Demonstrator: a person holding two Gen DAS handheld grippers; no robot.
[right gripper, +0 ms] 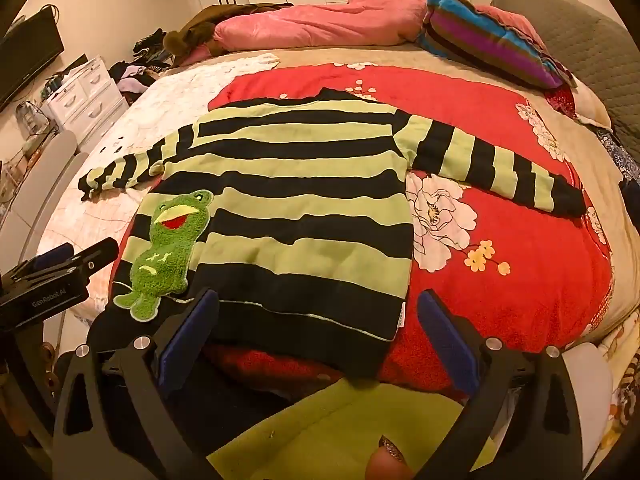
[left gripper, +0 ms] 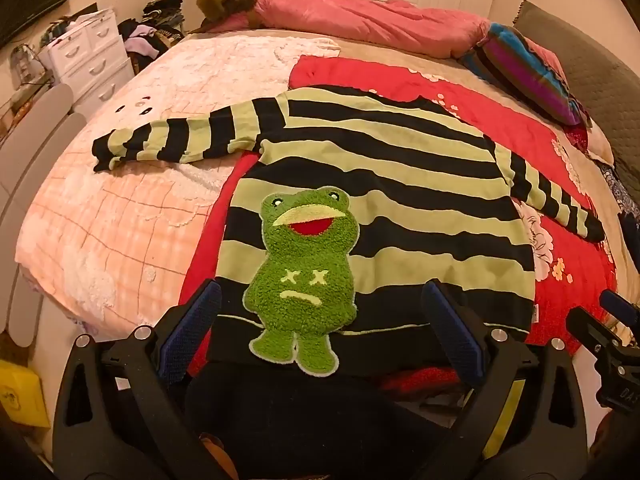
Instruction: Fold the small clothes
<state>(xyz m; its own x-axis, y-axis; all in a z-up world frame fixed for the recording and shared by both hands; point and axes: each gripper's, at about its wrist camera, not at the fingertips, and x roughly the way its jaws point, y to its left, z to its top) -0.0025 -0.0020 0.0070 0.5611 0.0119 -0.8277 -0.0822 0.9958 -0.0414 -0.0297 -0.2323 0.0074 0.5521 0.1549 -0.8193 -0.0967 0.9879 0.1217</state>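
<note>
A small black and light-green striped sweater (left gripper: 380, 184) lies flat on the bed, face up, both sleeves spread out to the sides. It also shows in the right wrist view (right gripper: 288, 200). A fuzzy green frog patch (left gripper: 304, 276) sits on its lower left front, seen too in the right wrist view (right gripper: 168, 248). My left gripper (left gripper: 320, 328) is open, its jaws either side of the sweater's hem by the frog. My right gripper (right gripper: 316, 332) is open over the hem's right corner. Each gripper is visible at the edge of the other's view.
The sweater rests on a red floral blanket (right gripper: 500, 240) beside a pink checked quilt (left gripper: 120, 216). A pink duvet (left gripper: 372, 20) and striped pillow (right gripper: 488, 40) lie at the bed's far end. White drawers (left gripper: 92, 56) stand left of the bed.
</note>
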